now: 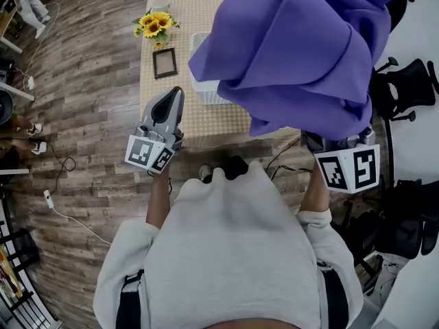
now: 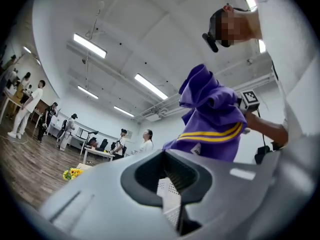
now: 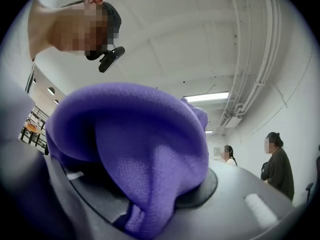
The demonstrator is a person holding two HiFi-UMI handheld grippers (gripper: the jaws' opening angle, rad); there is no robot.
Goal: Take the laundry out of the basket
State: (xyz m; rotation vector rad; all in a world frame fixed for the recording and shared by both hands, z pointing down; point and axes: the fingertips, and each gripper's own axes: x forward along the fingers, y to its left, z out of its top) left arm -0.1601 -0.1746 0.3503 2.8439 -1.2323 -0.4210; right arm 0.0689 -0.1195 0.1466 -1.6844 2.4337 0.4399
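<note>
A purple garment (image 1: 302, 46) with yellow stripes (image 2: 210, 136) hangs high over the right side of the table. My right gripper (image 3: 150, 204) is shut on a fold of it. In the head view the cloth hides those jaws and only the marker cube (image 1: 346, 166) shows. The white perforated laundry basket (image 1: 200, 70) stands on the table, mostly covered by the garment. My left gripper (image 1: 176, 93) points up over the table's near edge, left of the basket, with its jaws together and nothing in them.
The table (image 1: 206, 125) has a checkered cloth. Sunflowers (image 1: 155, 23) and a small dark picture frame (image 1: 164, 63) sit at its left side. Black office chairs (image 1: 405, 88) stand to the right. Cables (image 1: 65, 214) lie on the wooden floor. Several people (image 2: 30, 109) stand far off.
</note>
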